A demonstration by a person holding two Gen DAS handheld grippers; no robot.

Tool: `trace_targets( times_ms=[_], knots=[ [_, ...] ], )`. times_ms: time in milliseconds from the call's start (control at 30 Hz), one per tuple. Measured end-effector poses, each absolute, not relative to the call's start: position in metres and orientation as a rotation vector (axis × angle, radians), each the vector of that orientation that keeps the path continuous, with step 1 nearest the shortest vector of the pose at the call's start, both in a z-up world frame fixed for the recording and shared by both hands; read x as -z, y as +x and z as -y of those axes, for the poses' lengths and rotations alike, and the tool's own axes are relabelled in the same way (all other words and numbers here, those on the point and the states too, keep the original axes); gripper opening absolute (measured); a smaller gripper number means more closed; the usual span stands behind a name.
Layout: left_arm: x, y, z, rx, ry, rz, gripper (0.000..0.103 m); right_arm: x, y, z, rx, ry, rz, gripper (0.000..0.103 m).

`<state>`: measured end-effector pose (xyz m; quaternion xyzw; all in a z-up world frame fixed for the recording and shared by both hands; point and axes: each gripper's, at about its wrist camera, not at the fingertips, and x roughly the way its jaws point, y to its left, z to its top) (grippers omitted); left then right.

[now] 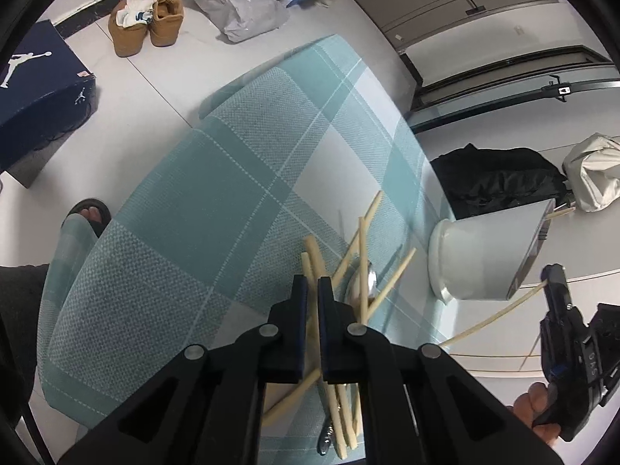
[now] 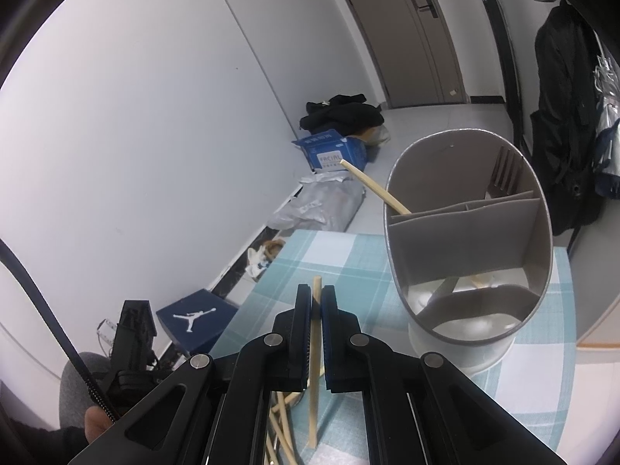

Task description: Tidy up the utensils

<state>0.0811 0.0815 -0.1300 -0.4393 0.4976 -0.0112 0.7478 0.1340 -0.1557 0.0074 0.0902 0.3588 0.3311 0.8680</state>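
Observation:
A pile of wooden chopsticks (image 1: 362,255) and a metal spoon (image 1: 368,283) lie on the teal checked tablecloth (image 1: 232,178). My left gripper (image 1: 313,290) is shut on one chopstick (image 1: 312,259) above the pile. My right gripper (image 2: 317,302) is shut on another chopstick (image 2: 314,348), held in front of the white utensil holder (image 2: 469,232). The right gripper also shows in the left wrist view (image 1: 554,283) beside the holder (image 1: 488,255). The holder has divided compartments; one holds a chopstick (image 2: 374,186), another a fork (image 2: 505,172).
The small table stands on a white floor. Around it are a blue shoe box (image 1: 35,89), brown boots (image 1: 145,25), a grey plastic bag (image 1: 236,4), a blue carton (image 2: 335,153) and black clothing (image 1: 500,178). A sandalled foot (image 1: 89,213) is by the table's left edge.

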Motion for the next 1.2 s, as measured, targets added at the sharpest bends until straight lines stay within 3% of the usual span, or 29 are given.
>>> trace_targets(
  times_ms=[833,1200],
  knots=[
    [0.127,0.086,-0.076,0.006,-0.913,-1.083,0.001,-0.013,0.135,0.161,-0.686,0.202,-0.749,0.005],
    [0.078,0.081,-0.069,-0.020,-0.753,-0.933,0.001,-0.019,0.126,0.165,-0.679,0.185,-0.716,0.004]
  ],
)
